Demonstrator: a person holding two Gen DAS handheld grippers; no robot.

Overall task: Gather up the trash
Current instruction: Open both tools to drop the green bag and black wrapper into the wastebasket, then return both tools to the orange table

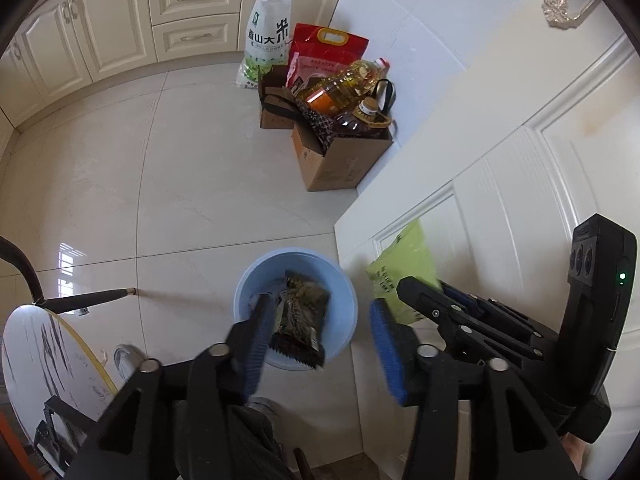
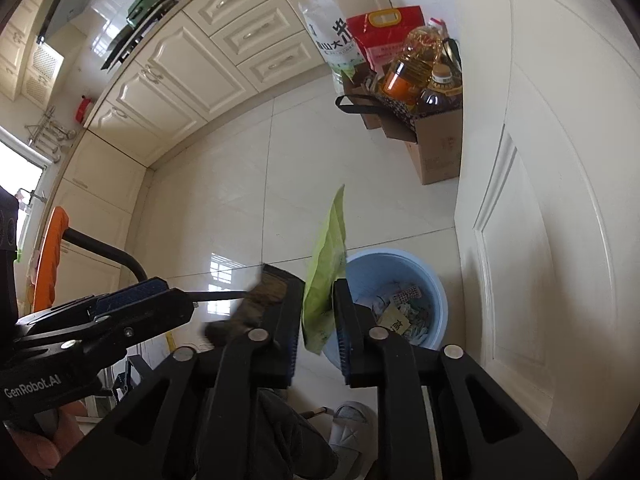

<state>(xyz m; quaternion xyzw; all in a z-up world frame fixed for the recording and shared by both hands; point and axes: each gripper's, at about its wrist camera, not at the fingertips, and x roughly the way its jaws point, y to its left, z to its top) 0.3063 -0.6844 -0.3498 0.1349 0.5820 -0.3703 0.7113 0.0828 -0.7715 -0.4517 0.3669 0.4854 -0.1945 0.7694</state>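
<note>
Bin [image 1: 244, 288] beside door; left tongs [image 1: 316, 340] spread over it, right tongs [image 2: 316, 328] loosely bracket green packet [image 2: 326, 264].

Open left hand-held gripper [image 1: 320, 332] above blue bin [image 1: 344, 280].

A round light-blue plastic bin [image 1: 348, 312] stands upright on the pale tiled floor just beside a white panelled door, with crumpled paper and wrapper scraps lying in its bottom [image 2: 404, 308]. A dark brown printed snack wrapper with a serrated bottom edge [image 1: 298, 320] hangs upright over the bin's open mouth. A flat yellow-green plastic pouch [image 2: 326, 280] stands on edge at the bin's rim, its narrow tip pointing up.
</note>
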